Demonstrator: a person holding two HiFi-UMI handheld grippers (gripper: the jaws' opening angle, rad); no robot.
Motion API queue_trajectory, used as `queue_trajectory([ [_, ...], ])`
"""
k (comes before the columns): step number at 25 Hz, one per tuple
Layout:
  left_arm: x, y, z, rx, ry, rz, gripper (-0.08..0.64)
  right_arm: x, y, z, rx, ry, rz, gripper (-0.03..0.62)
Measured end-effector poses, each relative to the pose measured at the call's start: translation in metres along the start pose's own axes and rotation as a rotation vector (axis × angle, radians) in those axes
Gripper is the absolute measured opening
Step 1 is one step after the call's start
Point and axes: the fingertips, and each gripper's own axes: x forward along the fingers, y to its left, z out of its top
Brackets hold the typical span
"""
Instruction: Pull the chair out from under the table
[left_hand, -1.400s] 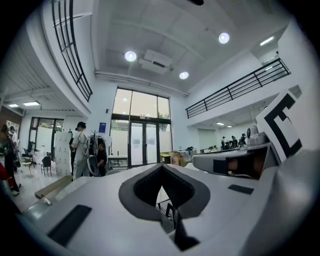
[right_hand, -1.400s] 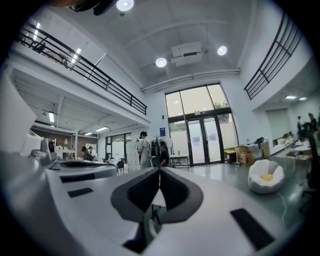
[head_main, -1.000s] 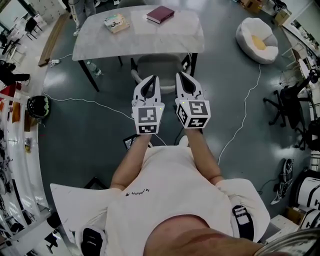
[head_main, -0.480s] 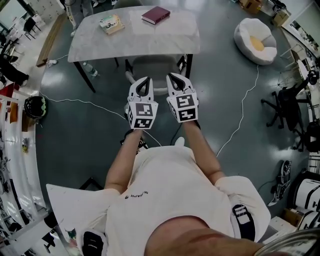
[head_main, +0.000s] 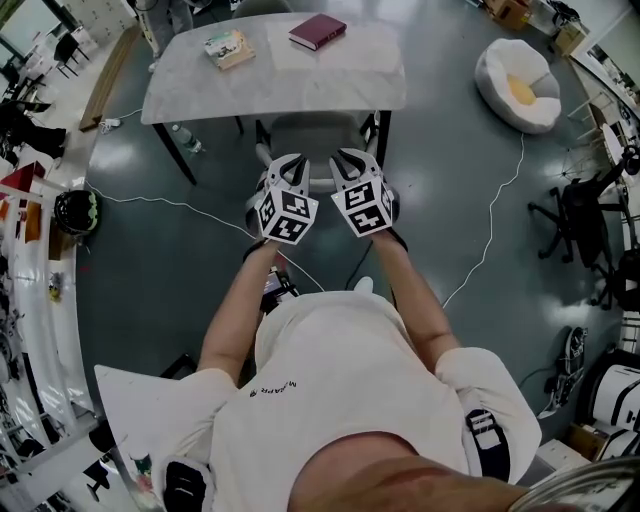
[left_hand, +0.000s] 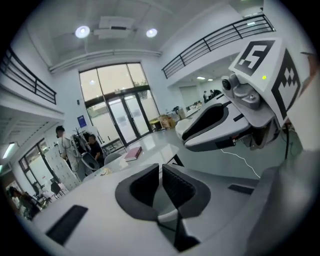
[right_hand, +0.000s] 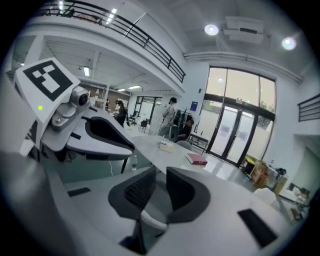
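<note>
The grey chair (head_main: 308, 140) is tucked under the white table (head_main: 330, 85), with its back toward me. Both grippers hang side by side just over the chair's back edge. My left gripper (head_main: 284, 166) has its jaws together and holds nothing; in its own view the left gripper (left_hand: 161, 167) shows only a hairline slit. My right gripper (head_main: 350, 160) has just been opening. In the right gripper view a narrow gap shows in the right gripper (right_hand: 161, 172), and nothing is pressed between the pads. A pale curved edge of the chair (right_hand: 152, 217) shows below the jaws.
On the table lie a red book (head_main: 318, 30) and a second, paler book (head_main: 228, 47). A white beanbag (head_main: 517, 85) sits at the right. White cables (head_main: 480, 245) run across the dark floor. A bottle (head_main: 188, 140) stands by a table leg. People stand beyond the table (left_hand: 62, 145).
Both grippers have come down toward the chair's back and rolled, their marker cubes now tilted. The right jaws have parted a little; the left stay together.
</note>
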Motion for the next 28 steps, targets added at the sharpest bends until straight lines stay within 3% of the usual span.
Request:
queue_trajectory([
  [3, 0.013, -0.006, -0.012, 0.063, 0.049, -0.043, 0.007, 0.015, 0.000, -0.016, -0.104, 0.057, 0.056, 0.085],
  [8, 0.033, -0.023, -0.035, 0.179, 0.145, -0.134, 0.082, 0.034, 0.007, -0.043, -0.283, 0.152, 0.154, 0.133],
  [15, 0.059, -0.041, -0.069, 0.366, 0.224, -0.236, 0.158, 0.060, 0.021, -0.077, -0.532, 0.199, 0.223, 0.217],
  [28, 0.101, -0.065, -0.111, 0.530, 0.309, -0.383, 0.260, 0.096, 0.023, -0.125, -0.643, 0.319, 0.319, 0.271],
])
